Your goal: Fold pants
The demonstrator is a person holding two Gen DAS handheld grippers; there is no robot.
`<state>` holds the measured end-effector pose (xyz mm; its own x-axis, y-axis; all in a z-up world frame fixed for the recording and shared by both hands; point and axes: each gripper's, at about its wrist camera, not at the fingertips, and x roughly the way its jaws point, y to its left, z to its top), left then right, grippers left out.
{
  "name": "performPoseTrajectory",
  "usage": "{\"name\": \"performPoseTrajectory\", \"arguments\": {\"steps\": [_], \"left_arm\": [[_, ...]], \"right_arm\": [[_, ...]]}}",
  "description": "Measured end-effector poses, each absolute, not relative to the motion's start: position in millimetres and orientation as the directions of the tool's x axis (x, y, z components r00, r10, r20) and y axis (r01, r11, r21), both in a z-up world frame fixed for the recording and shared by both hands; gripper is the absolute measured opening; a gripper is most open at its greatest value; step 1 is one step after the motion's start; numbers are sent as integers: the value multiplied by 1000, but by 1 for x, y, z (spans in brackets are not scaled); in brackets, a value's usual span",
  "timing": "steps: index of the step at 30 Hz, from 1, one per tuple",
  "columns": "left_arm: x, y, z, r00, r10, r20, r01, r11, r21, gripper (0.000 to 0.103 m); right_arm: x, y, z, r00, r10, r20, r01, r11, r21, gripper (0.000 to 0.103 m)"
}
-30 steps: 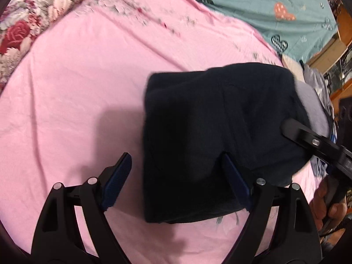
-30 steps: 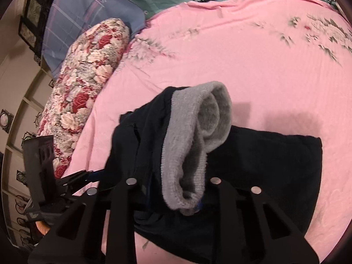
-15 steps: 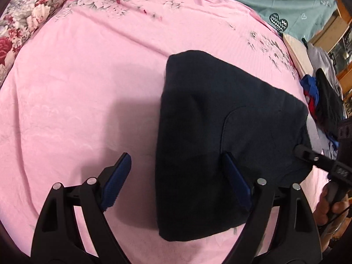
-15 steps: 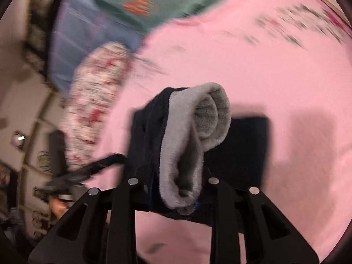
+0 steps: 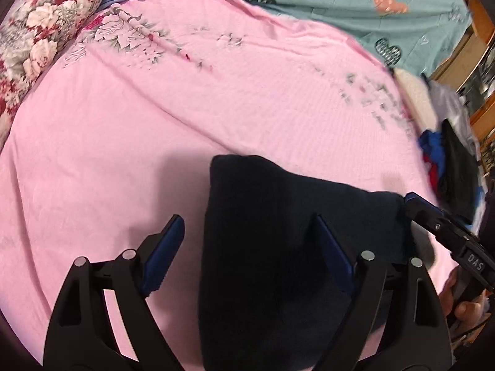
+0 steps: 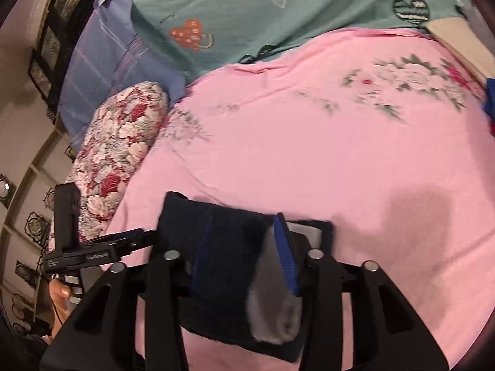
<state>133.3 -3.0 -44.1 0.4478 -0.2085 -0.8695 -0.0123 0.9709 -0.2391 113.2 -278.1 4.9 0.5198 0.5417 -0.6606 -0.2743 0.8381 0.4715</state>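
Observation:
The dark navy pants point(image 5: 263, 191) lie folded in a thick block on the pink sheet point(image 5: 139, 117). My left gripper point(image 5: 247, 219) hangs open over their left edge, one finger beyond the cloth and the other above it. A finger point(image 5: 416, 205) of the right gripper meets the block's right edge. In the right wrist view the pants point(image 6: 229, 247) fill the gap of my right gripper point(image 6: 244, 216), whose jaws are opening. The grey fleece lining point(image 6: 272, 318) shows beside the right pad, and the cloth rests on the bed.
A floral pillow point(image 5: 46, 31) lies at the far left and a teal heart-print blanket point(image 5: 340, 9) along the back. Loose clothes point(image 5: 454, 167) are piled at the bed's right edge. A person's hand point(image 6: 60, 293) holds the left gripper's handle.
The right gripper has lowered the grey-lined fold onto the block and its jaws have spread. The left gripper has drifted, so the pants sit lower in its view.

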Motion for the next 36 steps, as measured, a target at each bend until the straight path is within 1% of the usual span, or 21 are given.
{"name": "performPoseTrajectory", "arguments": {"steps": [1,2,3,4,5,6,8,10,15,17,19,20,22,23,25,26,27,28,30,33,36], "left_arm": [[139,-1,-53,426,-191,-884,-37,973,-228,92],[145,4,-65,395,-212,-894,-64,964,-257,95],[147,8,-72,374,-241,-896,-85,953,-292,96],[144,9,-70,391,-238,-889,-88,952,-293,96],[142,8,-68,390,-238,-889,-79,954,-290,96],[139,8,-65,394,-238,-888,-73,955,-288,96],[130,11,-56,404,-242,-882,-76,952,-296,95],[120,16,-49,420,-254,-871,-75,947,-312,95],[101,13,-56,403,-211,-890,-55,966,-254,95],[100,11,-71,364,-198,-910,-65,969,-237,96],[95,11,-68,382,-195,-904,-65,970,-236,95],[93,12,-64,382,-199,-902,-59,969,-239,95],[89,15,-57,385,-207,-899,-52,968,-245,95],[87,18,-52,390,-221,-894,-43,965,-258,95],[81,22,-42,404,-247,-881,-29,959,-282,95],[79,24,-39,408,-255,-876,-26,957,-290,94],[77,25,-36,411,-275,-869,-16,951,-308,93],[76,25,-34,409,-292,-865,-5,947,-322,93],[77,24,-36,382,-338,-860,9,932,-362,90],[81,18,-45,345,-374,-861,10,919,-395,77],[85,14,-53,312,-390,-866,9,913,-408,75]], "right_arm": [[116,-270,4,511,545,-665,-290,837,464,36],[121,-262,0,503,539,-675,-305,842,445,35],[123,-260,-6,502,518,-692,-300,855,422,29],[129,-258,-16,500,473,-725,-279,881,383,22],[133,-259,-25,496,438,-750,-261,899,352,4],[138,-263,-36,492,404,-771,-237,914,328,4],[137,-273,-44,473,449,-758,-237,894,381,4],[130,-274,-39,477,449,-755,-253,893,372,5],[92,-281,-17,447,557,-700,-322,830,455,16],[78,-278,-18,413,570,-710,-343,820,459,23],[73,-279,-29,394,517,-760,-319,852,415,23],[73,-282,-36,387,492,-780,-298,867,399,21],[73,-288,-41,380,514,-769,-272,856,438,22],[72,-289,-36,379,528,-760,-271,848,455,24],[69,-293,-25,382,576,-722,-278,817,505,40],[68,-296,-20,384,593,-707,-274,805,526,55],[67,-300,-14,400,598,-694,-265,801,537,63],[65,-305,-9,429,580,-692,-254,813,524,66],[64,-314,-1,480,537,-694,-223,840,495,79],[66,-328,1,506,533,-678,-180,834,521,81],[72,-335,-12,477,540,-693,-136,825,549,81]]}}
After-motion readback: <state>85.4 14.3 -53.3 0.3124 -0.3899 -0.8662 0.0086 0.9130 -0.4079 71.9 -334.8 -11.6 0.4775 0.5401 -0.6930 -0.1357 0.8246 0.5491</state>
